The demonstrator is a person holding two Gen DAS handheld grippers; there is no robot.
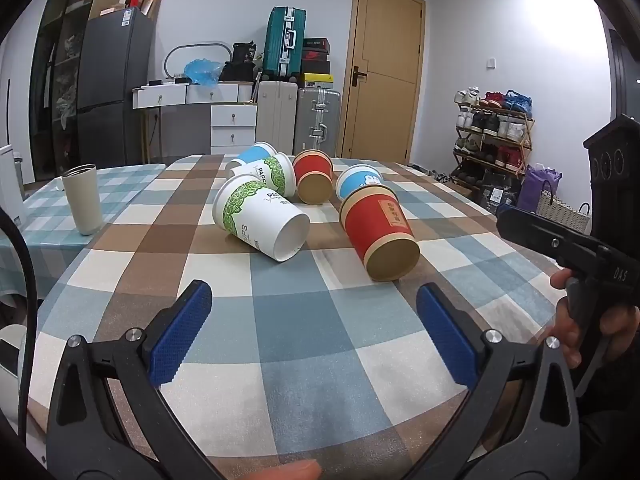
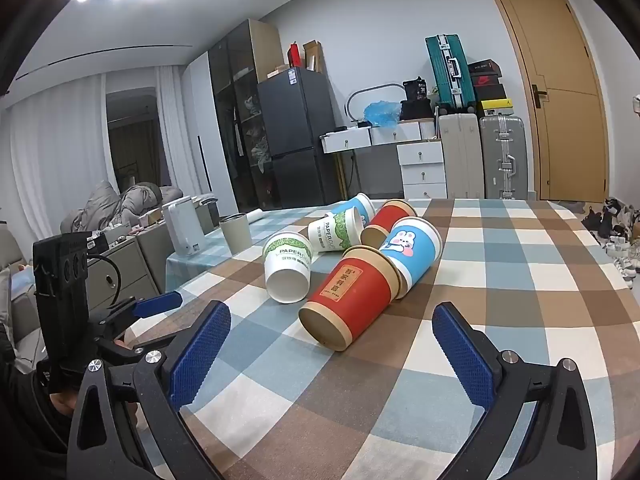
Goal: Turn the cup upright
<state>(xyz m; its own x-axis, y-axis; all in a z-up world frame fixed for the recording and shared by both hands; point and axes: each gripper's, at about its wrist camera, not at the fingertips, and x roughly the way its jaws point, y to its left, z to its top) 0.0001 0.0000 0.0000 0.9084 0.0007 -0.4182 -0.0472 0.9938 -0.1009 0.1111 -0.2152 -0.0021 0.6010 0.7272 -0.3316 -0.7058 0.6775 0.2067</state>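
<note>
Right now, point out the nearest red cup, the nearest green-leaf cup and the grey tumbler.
nearest red cup (image 2: 352, 300): right wrist view, red side wall.
nearest green-leaf cup (image 1: 260, 216): left wrist view, white side wall.
grey tumbler (image 1: 82, 200): left wrist view, body.

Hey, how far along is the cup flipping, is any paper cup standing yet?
Done: nothing; no paper cup stands upright. The nearest red paper cup, the green-leaf white paper cup and the blue rabbit paper cup all lie on their sides on the checkered tablecloth. In hand: nothing; left gripper and right gripper hover with jaws open. Left: every flip.
</note>
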